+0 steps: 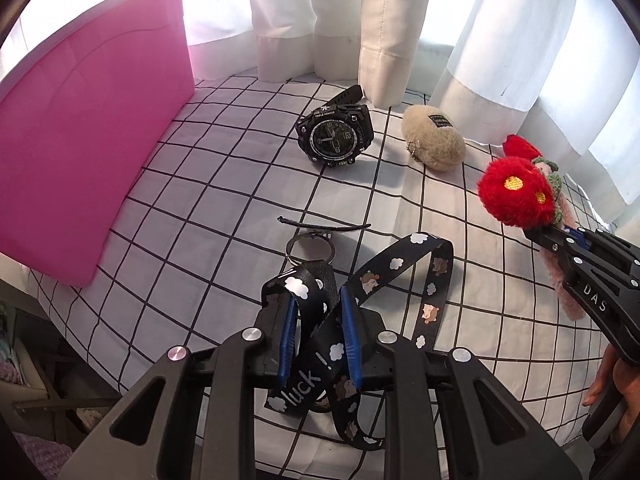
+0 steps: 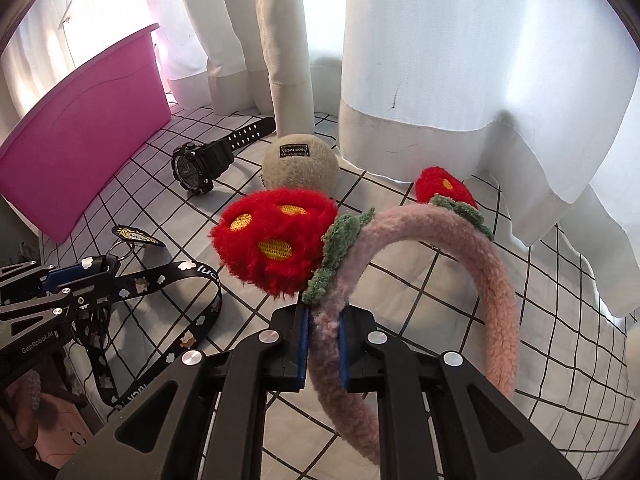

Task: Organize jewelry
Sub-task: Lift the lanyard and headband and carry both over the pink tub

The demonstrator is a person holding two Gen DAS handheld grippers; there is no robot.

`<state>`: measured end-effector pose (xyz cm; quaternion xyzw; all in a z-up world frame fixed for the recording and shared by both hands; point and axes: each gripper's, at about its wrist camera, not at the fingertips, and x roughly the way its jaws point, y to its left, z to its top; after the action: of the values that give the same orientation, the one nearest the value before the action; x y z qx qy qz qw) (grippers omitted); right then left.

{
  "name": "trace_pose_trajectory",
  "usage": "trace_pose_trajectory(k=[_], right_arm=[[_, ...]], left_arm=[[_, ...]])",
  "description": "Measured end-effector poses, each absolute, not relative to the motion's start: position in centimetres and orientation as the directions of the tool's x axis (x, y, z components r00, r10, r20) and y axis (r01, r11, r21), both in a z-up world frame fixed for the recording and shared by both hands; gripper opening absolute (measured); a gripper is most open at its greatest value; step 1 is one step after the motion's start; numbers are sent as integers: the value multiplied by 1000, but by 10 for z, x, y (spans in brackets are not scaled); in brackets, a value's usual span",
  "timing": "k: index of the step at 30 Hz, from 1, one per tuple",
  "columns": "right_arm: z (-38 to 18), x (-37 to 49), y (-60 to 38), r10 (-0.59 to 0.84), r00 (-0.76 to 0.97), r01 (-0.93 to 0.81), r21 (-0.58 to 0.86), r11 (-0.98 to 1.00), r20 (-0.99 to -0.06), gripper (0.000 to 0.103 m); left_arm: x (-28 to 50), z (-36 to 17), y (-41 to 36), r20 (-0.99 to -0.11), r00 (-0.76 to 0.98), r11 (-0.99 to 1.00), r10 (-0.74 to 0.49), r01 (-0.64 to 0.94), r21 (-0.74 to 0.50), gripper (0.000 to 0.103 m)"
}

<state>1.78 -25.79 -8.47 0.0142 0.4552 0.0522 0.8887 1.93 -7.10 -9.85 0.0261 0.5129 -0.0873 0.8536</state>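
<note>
My left gripper [image 1: 318, 312] is shut on a black lanyard [image 1: 400, 264] printed with clouds and "luck"; its key ring [image 1: 310, 246] hangs ahead of the fingers. It also shows in the right wrist view [image 2: 168, 276], with the left gripper [image 2: 96, 266] at the left. My right gripper [image 2: 323, 316] is shut on a fluffy pink headband [image 2: 496, 280] with red flowers [image 2: 276, 236], held above the cloth. The headband's flowers [image 1: 516, 192] and right gripper [image 1: 560, 236] show at right in the left wrist view. A black watch [image 1: 334, 136] and a beige plush pouch [image 1: 434, 138] lie farther back.
A pink bin [image 1: 88, 128] stands at the left on the white grid-pattern cloth [image 1: 200, 200]; it also shows in the right wrist view [image 2: 80, 140]. White curtains [image 1: 380, 20] hang behind. A thin black hairpin [image 1: 324, 224] lies beyond the key ring.
</note>
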Motion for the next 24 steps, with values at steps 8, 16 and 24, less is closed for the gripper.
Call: trace_pose_trajectory(k=[8, 16, 24], right_arm=[[-57, 7, -244, 120, 624, -85, 85, 993, -772, 11], [-24, -3, -234, 130, 668, -92, 92, 992, -733, 11], [8, 3, -210, 150, 710, -123, 89, 988, -688, 11]], left_arm=[[19, -64, -61, -849, 508, 983, -143, 175, -61, 21], [18, -23, -44, -804, 573, 982, -160, 173, -72, 21], [23, 22, -26, -755, 637, 984, -154, 165, -61, 21]])
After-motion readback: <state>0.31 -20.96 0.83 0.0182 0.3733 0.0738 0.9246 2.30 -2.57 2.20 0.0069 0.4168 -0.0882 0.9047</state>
